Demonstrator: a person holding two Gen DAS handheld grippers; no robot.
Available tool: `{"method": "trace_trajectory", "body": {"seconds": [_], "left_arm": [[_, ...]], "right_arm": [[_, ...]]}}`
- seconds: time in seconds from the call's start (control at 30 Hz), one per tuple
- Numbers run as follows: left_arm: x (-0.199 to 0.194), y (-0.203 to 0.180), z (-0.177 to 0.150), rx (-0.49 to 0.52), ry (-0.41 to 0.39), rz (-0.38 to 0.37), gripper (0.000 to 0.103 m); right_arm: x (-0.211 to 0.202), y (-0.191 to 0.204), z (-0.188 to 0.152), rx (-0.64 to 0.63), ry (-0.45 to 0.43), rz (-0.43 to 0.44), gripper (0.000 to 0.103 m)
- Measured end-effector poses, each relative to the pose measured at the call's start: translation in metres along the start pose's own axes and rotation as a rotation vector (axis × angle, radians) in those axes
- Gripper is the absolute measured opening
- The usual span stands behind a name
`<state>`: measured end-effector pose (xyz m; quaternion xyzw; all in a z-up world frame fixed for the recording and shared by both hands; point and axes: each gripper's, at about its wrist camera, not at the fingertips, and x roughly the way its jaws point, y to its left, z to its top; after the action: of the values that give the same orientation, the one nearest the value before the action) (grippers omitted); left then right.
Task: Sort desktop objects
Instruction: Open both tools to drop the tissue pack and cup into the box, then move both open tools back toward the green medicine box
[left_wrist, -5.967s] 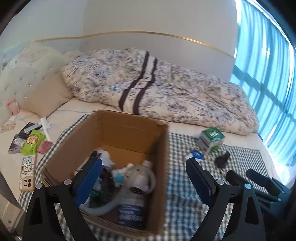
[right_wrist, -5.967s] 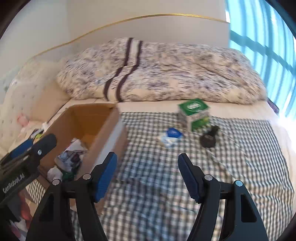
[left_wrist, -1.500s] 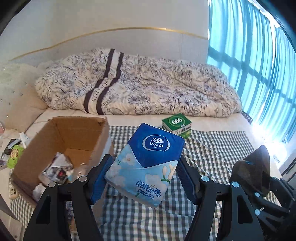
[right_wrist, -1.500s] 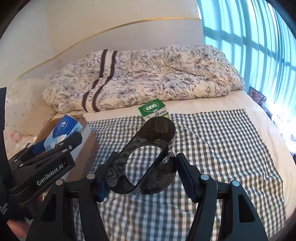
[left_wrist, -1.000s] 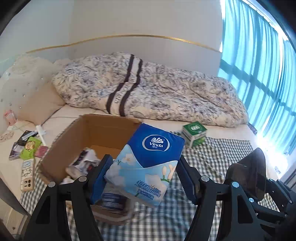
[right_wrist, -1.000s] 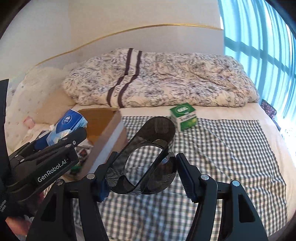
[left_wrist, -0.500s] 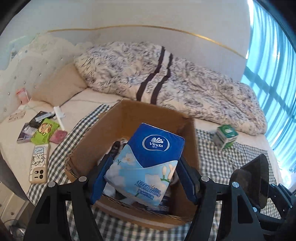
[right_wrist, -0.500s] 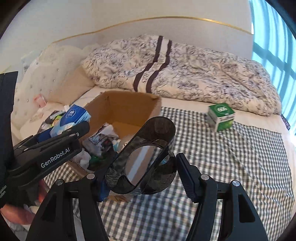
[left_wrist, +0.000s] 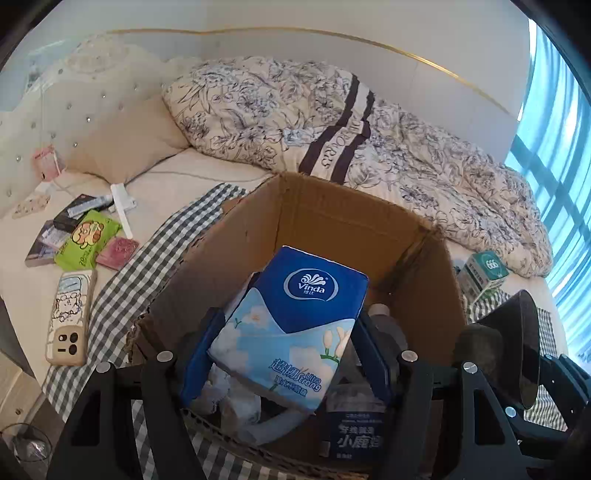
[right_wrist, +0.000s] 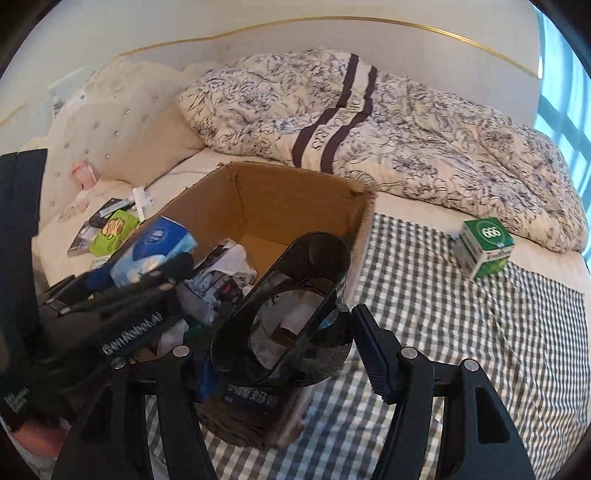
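Observation:
My left gripper is shut on a blue Vinda tissue pack and holds it over the open cardboard box. In the right wrist view the same tissue pack shows at the box's left rim. The right gripper is shut on a black scoop-shaped holder, which hangs over the near right part of the cardboard box. The box holds crumpled wrappers and a dark bottle. A green 666 box stands on the checked cloth to the right.
A flowered duvet lies behind the box. Left of the cloth, on the sheet, lie a phone, a green pack, a pink item and dark booklets. A tufted headboard borders the left; a window is at right.
Both grippers have swung left and down toward the box. The tissue pack and the black holder, held beside it half a second ago, now hang over its opening.

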<state>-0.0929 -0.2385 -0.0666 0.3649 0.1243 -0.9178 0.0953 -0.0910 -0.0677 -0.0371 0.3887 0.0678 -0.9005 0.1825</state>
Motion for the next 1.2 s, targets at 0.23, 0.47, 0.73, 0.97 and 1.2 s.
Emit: {"method": "trace_trajectory", "body": {"seconds": [0.23, 0.47, 0.73, 0.97, 1.2], "left_arm": [[0.001, 0.009, 0.003, 0.009, -0.049, 0.028, 0.093], [0.000, 0.006, 0.001, 0.008, -0.041, 0.026, 0.094], [-0.021, -0.020, 0.000, 0.038, -0.065, 0.004, 0.101], [-0.050, -0.061, -0.007, 0.101, -0.104, -0.032, 0.103], [-0.071, -0.116, -0.022, 0.178, -0.120, -0.060, 0.103]], "right_arm": [[0.004, 0.005, 0.001, -0.018, -0.037, -0.030, 0.077], [0.001, 0.002, -0.002, -0.014, -0.036, -0.040, 0.077], [-0.024, -0.018, -0.010, -0.002, -0.056, -0.072, 0.078], [-0.056, -0.056, -0.027, 0.056, -0.084, -0.107, 0.078], [-0.087, -0.099, -0.049, 0.098, -0.107, -0.158, 0.084]]}}
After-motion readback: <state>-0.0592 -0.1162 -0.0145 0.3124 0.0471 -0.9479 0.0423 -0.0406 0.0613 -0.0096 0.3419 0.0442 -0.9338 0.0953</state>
